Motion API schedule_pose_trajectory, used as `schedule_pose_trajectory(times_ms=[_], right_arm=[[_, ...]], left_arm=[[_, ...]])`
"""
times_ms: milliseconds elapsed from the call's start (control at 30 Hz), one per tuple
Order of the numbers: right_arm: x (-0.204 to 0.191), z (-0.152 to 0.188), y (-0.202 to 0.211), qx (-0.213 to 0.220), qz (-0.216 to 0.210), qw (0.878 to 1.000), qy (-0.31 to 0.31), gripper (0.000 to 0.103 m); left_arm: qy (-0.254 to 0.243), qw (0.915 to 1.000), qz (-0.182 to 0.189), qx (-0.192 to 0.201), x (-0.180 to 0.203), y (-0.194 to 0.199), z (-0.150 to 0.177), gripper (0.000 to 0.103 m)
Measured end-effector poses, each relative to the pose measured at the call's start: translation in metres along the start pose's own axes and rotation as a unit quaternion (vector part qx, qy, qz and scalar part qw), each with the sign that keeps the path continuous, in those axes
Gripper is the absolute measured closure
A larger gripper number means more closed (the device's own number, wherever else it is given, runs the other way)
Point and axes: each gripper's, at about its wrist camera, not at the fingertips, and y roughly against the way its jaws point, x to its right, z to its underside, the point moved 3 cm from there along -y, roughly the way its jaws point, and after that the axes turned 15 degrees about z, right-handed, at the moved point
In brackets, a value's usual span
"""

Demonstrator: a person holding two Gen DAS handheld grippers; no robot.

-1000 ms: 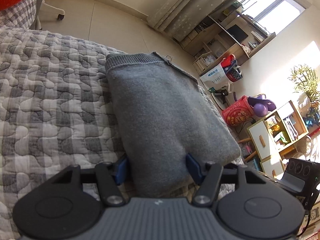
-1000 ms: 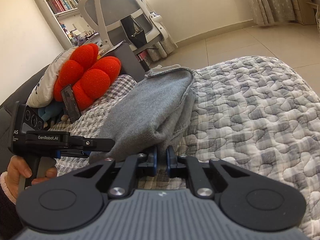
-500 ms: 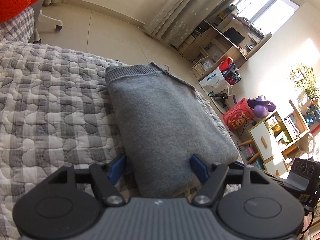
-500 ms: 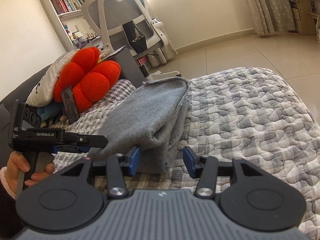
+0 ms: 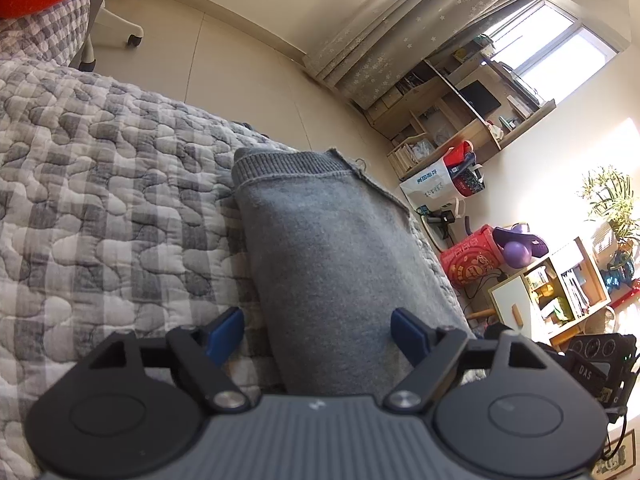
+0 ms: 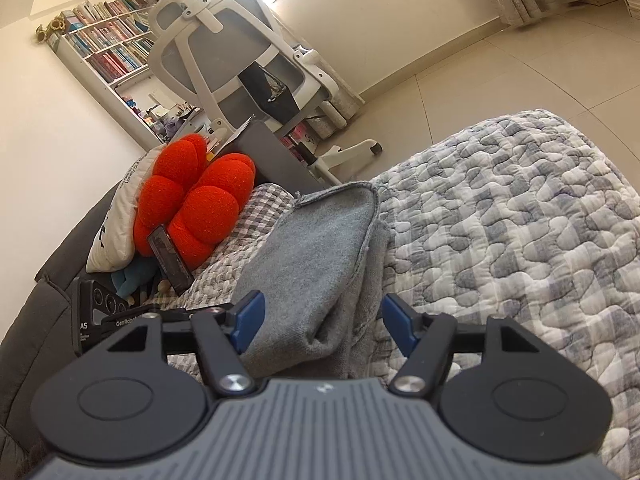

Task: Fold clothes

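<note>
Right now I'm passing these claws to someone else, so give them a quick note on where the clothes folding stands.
Left claw: open, jaws just widened, straddling the near end of the grey sweater without pinching it.
Right claw: open, jaws just released the sweater's near corner; the cloth lies loose between them.
Sweater: folded into a narrow stack on the quilted grey checked cover, ribbed hem at the far end.
Done: the fold is laid down and let go.
Left: the right edge layers look uneven; probably tidy them, then fetch any next garment.

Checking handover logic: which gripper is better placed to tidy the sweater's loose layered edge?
Right. The right gripper stands open directly over the grey sweater's layered, ragged edge; the left gripper, also open, straddles its smooth folded end. Both have just been opening.
</note>
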Motion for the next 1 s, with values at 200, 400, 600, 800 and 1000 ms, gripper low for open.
schedule_pose_trajectory(times_ms=[200, 400, 600, 800, 1000], right_arm=[[0.002, -0.004, -0.025, -0.024, -0.002, 0.999, -0.022, 0.034], [0.001, -0.006, -0.049, -0.036, -0.001, 0.999, -0.035, 0.034], [-0.005, -0.004, -0.060, -0.014, 0.001, 0.999, -0.029, 0.037], [-0.012, 0.003, -0.064, -0.002, -0.003, 1.000, -0.021, 0.056], [-0.029, 0.002, -0.057, 0.012, 0.010, 1.000, -0.007, 0.063]], left_arm=[[0.002, 1.0000, 0.006, 0.001, 0.000, -0.006, -0.004, 0.021], [0.001, 0.9997, 0.021, 0.012, -0.002, -0.012, -0.005, 0.021], [-0.001, 0.9990, 0.028, 0.035, -0.004, -0.016, -0.004, 0.022], [-0.033, 0.9978, 0.006, 0.057, 0.001, -0.021, 0.002, 0.040], [-0.046, 0.9961, 0.013, 0.074, 0.006, -0.004, -0.001, 0.068]])
